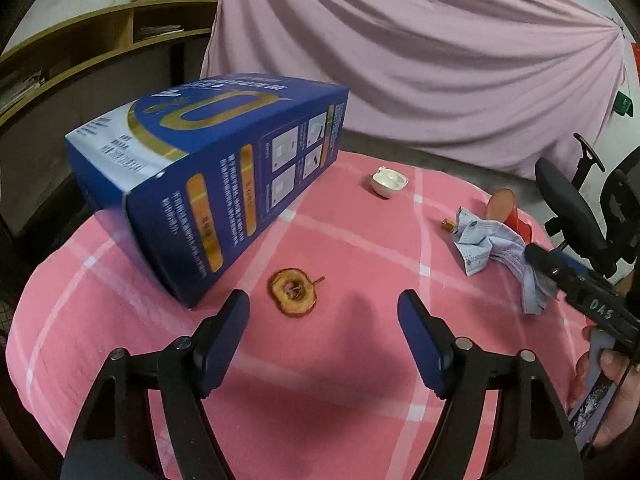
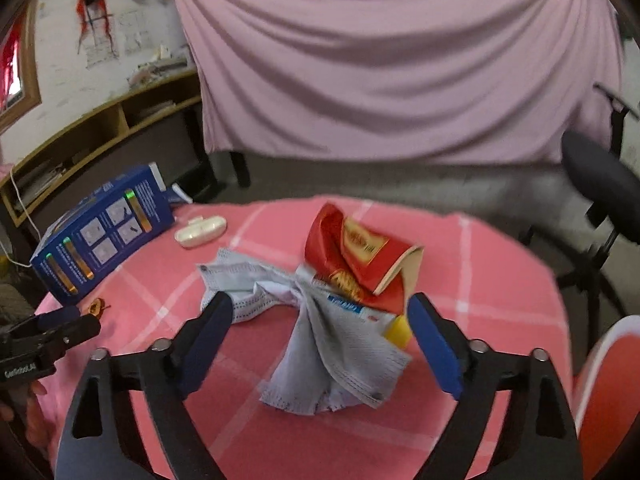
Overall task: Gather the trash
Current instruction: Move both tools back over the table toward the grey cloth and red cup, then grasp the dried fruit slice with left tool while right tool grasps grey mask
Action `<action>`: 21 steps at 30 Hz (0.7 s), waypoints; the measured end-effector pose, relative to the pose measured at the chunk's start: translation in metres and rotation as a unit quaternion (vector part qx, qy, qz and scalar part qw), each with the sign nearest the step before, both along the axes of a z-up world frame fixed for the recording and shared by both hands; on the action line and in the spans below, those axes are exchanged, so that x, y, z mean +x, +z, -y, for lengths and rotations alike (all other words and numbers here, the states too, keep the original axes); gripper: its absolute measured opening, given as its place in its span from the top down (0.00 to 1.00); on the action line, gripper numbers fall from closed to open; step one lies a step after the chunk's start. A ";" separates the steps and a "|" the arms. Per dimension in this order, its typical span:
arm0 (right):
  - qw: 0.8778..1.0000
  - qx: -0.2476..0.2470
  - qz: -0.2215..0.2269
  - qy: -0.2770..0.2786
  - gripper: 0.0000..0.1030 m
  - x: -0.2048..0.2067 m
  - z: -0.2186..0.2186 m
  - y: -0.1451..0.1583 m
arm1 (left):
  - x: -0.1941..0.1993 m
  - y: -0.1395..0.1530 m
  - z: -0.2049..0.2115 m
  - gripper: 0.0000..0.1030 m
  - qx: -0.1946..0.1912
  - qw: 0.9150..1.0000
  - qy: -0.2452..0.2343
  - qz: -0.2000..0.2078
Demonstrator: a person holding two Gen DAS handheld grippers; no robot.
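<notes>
A dried apple slice lies on the pink checked tablecloth, just ahead of my open left gripper and between the lines of its fingers. Crumpled grey-blue face masks lie bunched in front of my open right gripper, whose pads stand on either side without pressing. Behind the masks a crushed red paper cup lies on its side, with a labelled tube and a yellow piece under it. In the left wrist view the masks and cup lie at the right, with the right gripper over them.
A large blue carton lies on its side at the table's left. A white earbud case sits at the far edge and a small brown bottle beside the masks. An office chair stands at the right, and a pink curtain hangs behind.
</notes>
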State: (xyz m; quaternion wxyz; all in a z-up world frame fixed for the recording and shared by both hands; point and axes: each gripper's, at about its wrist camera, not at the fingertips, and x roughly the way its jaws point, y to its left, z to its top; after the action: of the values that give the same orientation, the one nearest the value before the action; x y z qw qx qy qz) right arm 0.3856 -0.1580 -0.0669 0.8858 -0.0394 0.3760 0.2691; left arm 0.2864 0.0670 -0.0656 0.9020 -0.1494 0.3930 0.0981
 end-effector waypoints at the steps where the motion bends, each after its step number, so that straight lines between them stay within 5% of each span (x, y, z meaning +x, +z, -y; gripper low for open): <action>1: 1.000 -0.001 -0.007 0.005 0.24 0.001 -0.002 -0.002 | 0.002 -0.001 0.000 0.31 0.001 1.000 0.002 -0.004; 11: 0.997 -0.003 -0.052 0.062 0.43 -0.006 -0.013 -0.009 | 0.020 -0.006 -0.002 0.58 -0.001 1.000 0.015 -0.020; 16: 0.995 -0.005 -0.066 0.073 0.44 -0.007 -0.016 -0.013 | 0.026 -0.009 -0.001 0.67 -0.002 1.000 0.007 -0.025; 21: 0.995 -0.009 -0.072 0.063 0.67 -0.004 -0.015 -0.015 | 0.029 -0.011 0.004 0.80 -0.003 1.000 -0.009 -0.024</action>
State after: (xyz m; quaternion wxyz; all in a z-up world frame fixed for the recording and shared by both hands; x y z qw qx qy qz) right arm 0.3816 -0.1435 -0.0823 0.8370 -0.0514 0.4383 0.3235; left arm 0.3154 0.0629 -0.0763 0.8929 -0.1462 0.4157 0.0927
